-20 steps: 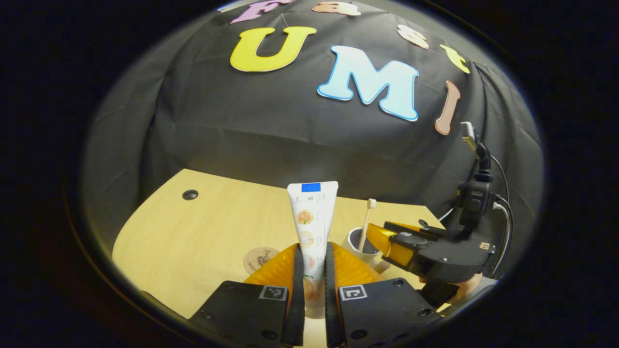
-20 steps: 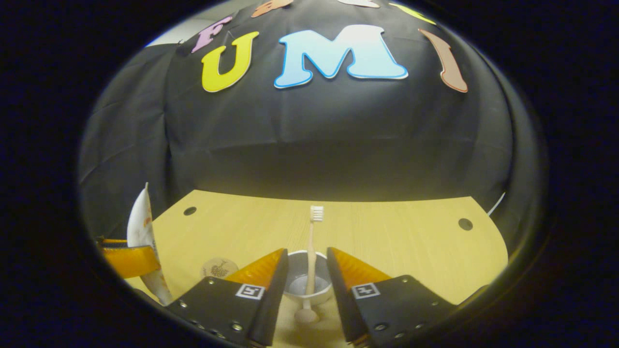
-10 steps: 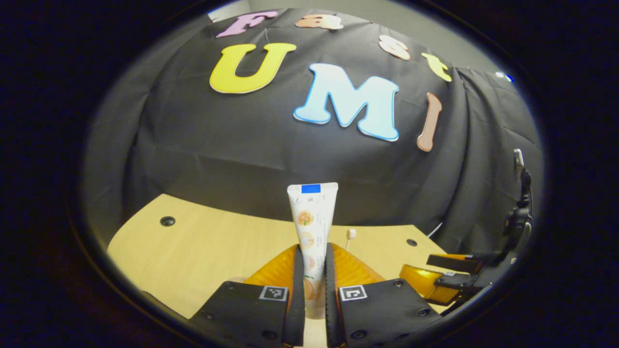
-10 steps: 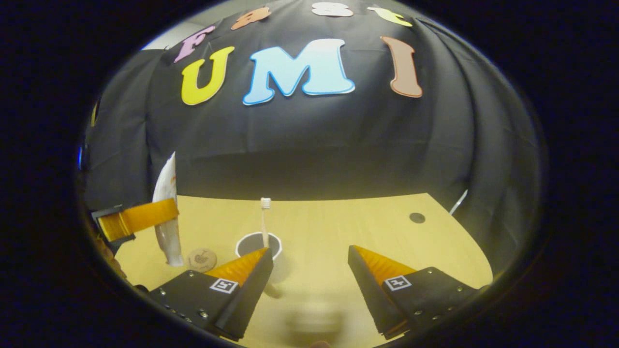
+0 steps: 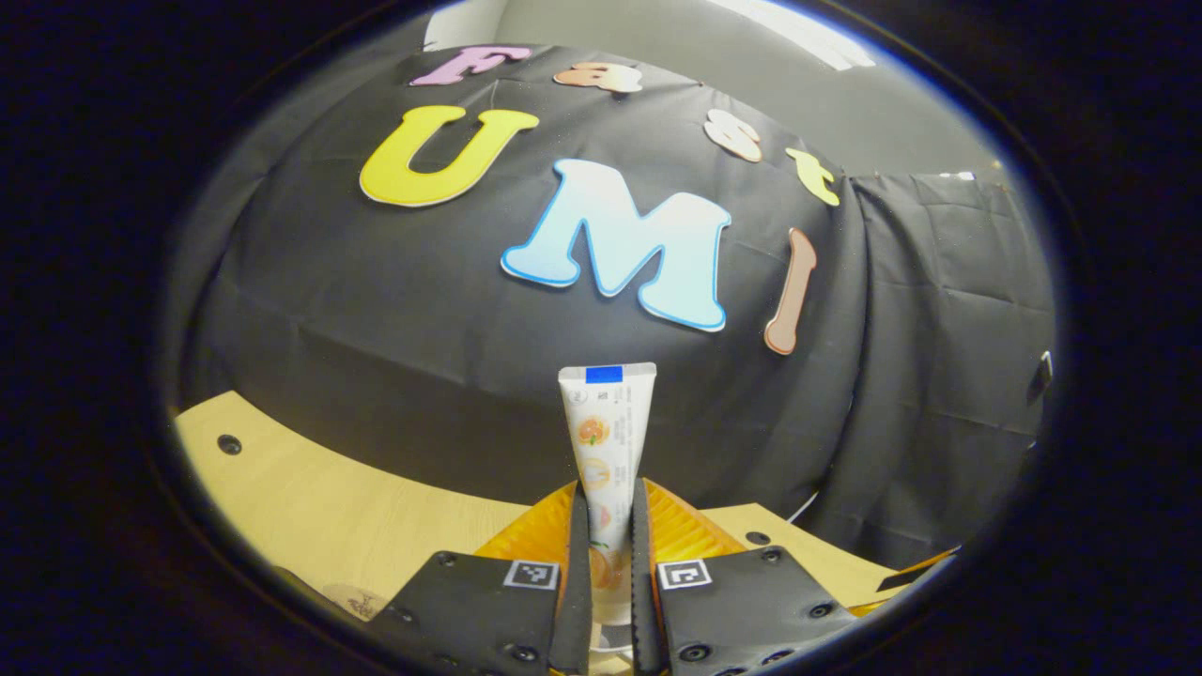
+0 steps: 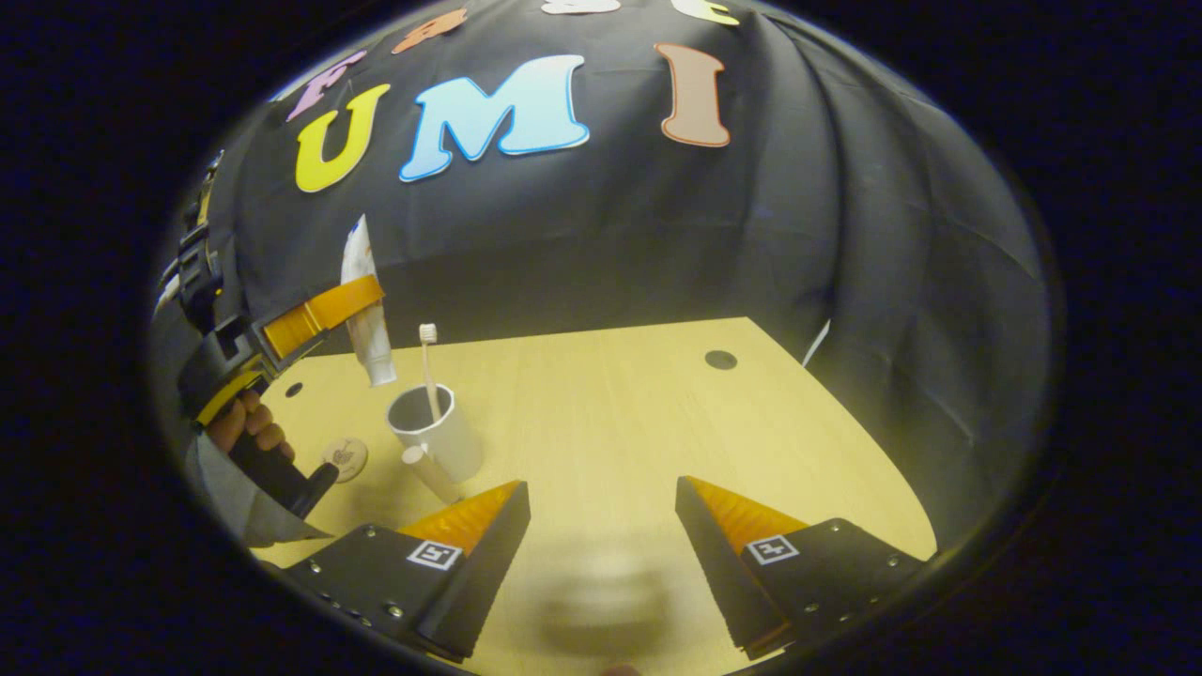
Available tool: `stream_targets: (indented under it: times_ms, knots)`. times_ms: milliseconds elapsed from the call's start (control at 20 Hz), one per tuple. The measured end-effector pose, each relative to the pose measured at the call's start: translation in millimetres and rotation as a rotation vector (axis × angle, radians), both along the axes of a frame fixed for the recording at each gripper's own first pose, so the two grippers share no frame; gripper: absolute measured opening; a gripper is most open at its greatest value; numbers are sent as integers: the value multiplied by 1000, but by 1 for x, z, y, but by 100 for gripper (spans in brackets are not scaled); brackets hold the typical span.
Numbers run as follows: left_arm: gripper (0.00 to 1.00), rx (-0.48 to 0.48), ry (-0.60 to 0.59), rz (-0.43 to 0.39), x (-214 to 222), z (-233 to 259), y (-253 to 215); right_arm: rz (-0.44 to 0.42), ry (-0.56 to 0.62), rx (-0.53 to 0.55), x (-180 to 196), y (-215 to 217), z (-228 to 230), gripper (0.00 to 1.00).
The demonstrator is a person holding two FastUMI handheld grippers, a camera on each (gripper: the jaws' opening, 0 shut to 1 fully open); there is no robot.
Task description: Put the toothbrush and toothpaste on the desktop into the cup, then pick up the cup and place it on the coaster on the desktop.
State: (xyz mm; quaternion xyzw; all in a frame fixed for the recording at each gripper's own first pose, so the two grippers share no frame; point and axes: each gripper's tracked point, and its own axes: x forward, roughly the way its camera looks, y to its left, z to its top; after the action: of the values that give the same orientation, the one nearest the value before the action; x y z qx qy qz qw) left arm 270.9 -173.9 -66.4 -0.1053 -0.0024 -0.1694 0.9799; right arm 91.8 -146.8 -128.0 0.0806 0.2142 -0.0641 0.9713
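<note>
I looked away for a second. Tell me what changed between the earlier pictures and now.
The right gripper opened its jaws, let go of the toothbrush standing in the cup, and backed away. The left gripper carried the toothpaste up and over the cup. Unchanged: its jaws stay clamped on the tube, the coaster stays on the desk.
</note>
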Motion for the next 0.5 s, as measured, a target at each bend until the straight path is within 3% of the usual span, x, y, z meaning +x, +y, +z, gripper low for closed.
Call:
stream_targets:
  times_ms: [250,300,450,500]
  knots:
    - [24,5,48,-2,13,-43,-6,-7,45,21,-9,-6,-14,94]
    - [29,17,55,5,15,-49,-4,-7,49,27,-10,-6,-16,94]
    - [19,38,67,20,14,-58,-2,-3,51,37,-9,-4,-16,94]
    - [22,48,68,21,11,-61,-1,1,50,41,-9,-3,-16,94]
